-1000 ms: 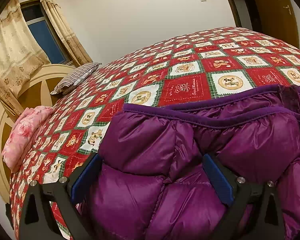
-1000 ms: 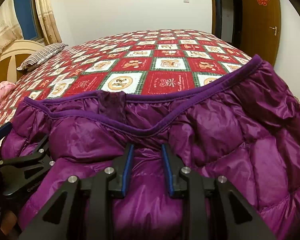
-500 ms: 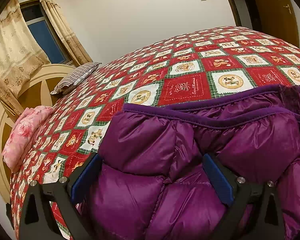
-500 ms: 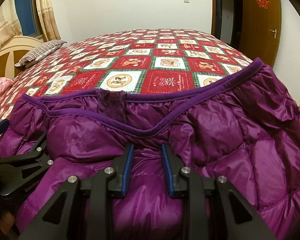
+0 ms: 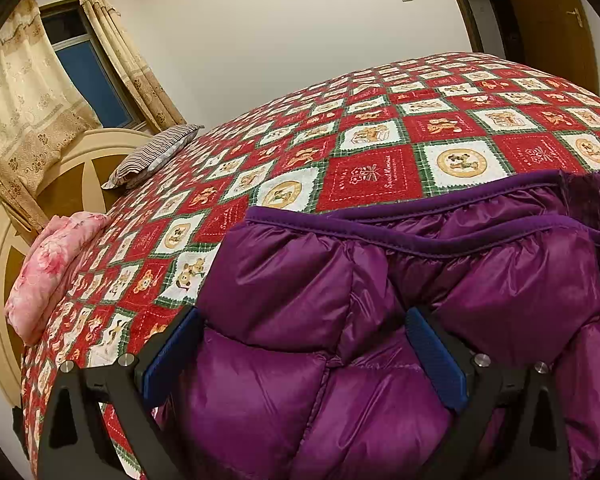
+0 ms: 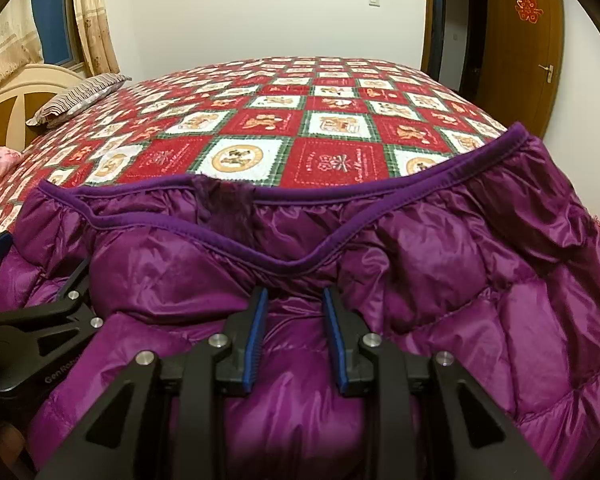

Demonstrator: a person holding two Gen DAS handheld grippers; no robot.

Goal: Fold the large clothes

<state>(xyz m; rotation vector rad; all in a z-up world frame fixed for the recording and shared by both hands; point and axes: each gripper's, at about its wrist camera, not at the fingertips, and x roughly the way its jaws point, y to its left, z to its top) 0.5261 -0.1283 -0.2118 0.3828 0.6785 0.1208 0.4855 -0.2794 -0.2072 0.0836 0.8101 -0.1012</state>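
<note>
Purple jacket (image 6: 440, 280) on bed, bunched btwn right jaws, left jaws wide

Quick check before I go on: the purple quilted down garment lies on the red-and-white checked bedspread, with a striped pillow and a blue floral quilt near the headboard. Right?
Not quite: the floral quilt is pink, not blue, as the left wrist view shows. The rest holds: the purple quilted down garment lies on the red-and-white checked bedspread, and the striped pillow is near the headboard.

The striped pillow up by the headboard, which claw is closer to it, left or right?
Left. The left claw sits at the purple down jacket's pillow-side edge; the right claw is at its middle, farther from the striped pillow.
</note>
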